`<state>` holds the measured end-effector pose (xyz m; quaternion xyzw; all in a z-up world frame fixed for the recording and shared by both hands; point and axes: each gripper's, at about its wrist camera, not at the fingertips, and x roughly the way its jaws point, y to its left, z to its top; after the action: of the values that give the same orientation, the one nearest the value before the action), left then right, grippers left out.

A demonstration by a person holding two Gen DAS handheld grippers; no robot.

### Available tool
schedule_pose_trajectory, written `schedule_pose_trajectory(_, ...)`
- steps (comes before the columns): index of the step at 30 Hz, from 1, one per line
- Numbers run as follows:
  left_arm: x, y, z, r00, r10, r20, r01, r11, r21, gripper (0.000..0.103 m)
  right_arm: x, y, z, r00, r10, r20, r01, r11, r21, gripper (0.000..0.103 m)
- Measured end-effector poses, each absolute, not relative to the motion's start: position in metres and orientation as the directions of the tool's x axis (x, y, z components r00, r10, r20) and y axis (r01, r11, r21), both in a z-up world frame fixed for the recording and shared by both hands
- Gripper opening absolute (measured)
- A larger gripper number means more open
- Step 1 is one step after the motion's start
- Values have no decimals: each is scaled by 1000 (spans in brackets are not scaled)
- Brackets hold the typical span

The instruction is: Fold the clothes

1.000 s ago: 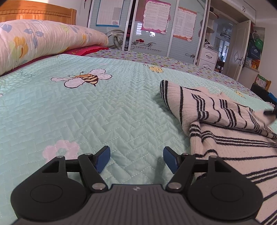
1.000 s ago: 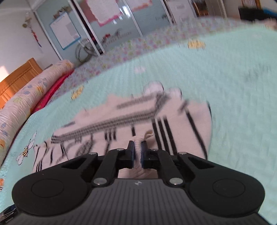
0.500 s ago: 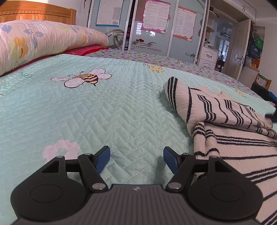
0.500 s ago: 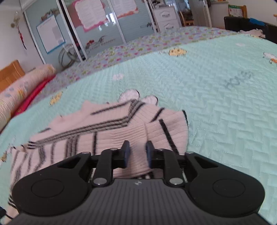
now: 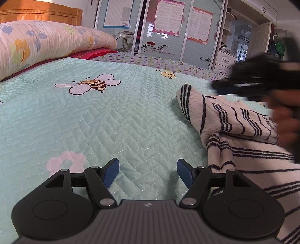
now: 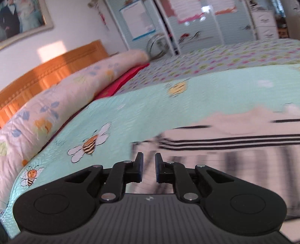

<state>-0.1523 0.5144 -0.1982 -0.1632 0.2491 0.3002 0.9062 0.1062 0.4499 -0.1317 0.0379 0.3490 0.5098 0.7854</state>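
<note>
Lying at frame right on the bed (image 5: pixel 112 120), the striped sweater (image 5: pixel 234 120) is partly folded. Left hand-held gripper (image 5: pixel 148 172): wide open, empty. Right hand-held gripper (image 6: pixel 149 166): narrowly open, closing, nothing gripped.

This is a home bedroom. A bed fills the foreground, spread with a mint quilt (image 5: pixel 116 120) printed with bees. A wooden headboard (image 5: pixel 39 16) stands at ten o'clock, a rolled floral duvet (image 5: pixel 46 43) lying against it. At twelve o'clock a sliding-door wardrobe (image 5: pixel 165 32) carries paper posters, and at ten o'clock in the right wrist view a framed portrait (image 6: pixel 20 18) hangs on the wall above the headboard.
</note>
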Motion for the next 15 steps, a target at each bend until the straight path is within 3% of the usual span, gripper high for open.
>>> schedule_pose_trajectory(4, -153, 515, -198, 699, 454, -553, -622, 768, -155, 72, 132, 495, -179, 236, 742, -628, -697, 580, 423, 11)
schedule_pose_trajectory(12, -154, 515, -198, 697, 450, -559, -621, 768, -156, 72, 118, 473, -156, 213, 858, -467, -637, 484, 599, 15)
schedule_pose_trajectory(15, -154, 515, -198, 695, 451, -560, -622, 768, -153, 72, 125, 505, -170, 169, 820, -546, -616, 521, 591, 15)
